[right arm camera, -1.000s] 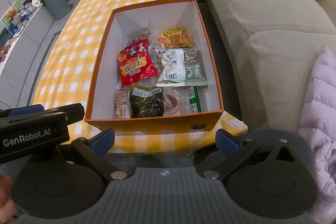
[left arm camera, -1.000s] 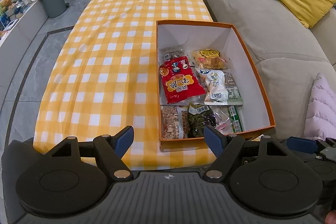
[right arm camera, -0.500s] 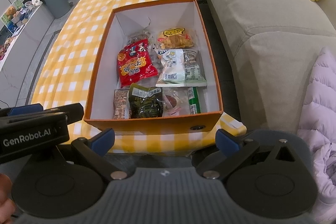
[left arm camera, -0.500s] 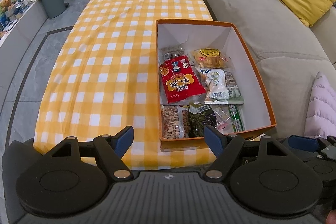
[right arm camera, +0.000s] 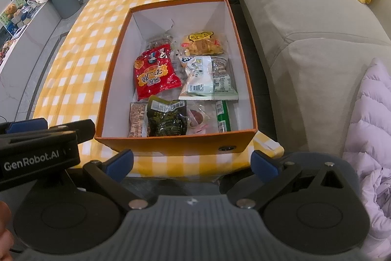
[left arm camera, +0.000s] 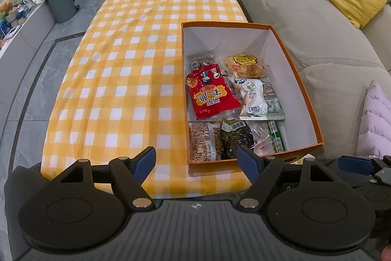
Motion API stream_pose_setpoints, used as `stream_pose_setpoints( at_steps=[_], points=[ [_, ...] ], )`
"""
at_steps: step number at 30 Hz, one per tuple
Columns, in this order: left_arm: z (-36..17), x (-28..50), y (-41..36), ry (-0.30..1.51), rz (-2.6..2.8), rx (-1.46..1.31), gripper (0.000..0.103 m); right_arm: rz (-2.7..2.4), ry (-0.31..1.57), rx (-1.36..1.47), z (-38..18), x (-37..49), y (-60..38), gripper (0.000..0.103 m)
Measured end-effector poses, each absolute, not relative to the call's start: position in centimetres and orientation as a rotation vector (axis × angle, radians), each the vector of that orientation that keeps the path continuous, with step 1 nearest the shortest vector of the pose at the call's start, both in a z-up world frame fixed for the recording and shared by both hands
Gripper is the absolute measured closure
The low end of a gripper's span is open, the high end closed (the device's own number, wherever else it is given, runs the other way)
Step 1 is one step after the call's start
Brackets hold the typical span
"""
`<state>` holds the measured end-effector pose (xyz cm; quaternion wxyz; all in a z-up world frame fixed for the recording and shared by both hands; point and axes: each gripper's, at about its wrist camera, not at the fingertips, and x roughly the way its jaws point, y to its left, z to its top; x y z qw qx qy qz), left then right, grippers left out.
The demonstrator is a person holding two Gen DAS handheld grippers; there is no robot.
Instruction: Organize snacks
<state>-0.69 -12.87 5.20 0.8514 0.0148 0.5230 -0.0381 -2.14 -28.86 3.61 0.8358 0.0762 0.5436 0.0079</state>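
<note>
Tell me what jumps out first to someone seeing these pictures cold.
An orange box with white inner walls sits at the near end of a yellow checked tablecloth, snack packets lying flat inside it. The red packet on its left side stands out most. Both grippers, left and right, hang open before the box.

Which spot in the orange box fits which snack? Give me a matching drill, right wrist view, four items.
1 red packet
2 dark green packet
3 yellow-label pastry bag
4 green stick pack

a far right corner
b near right, by the wall
c left side, middle
d near wall, centre

Pairs: 1-c, 2-d, 3-a, 4-b
</note>
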Motion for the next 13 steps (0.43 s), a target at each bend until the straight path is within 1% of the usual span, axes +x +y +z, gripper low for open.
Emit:
stream_pose_setpoints(
  at_steps=[13],
  points=[
    [5.06, -0.66, -12.75, 1.11, -0.09, 0.026, 0.015, 0.024, 1.153, 0.152, 3.53, -2.2, -28.62, 0.004]
  ],
)
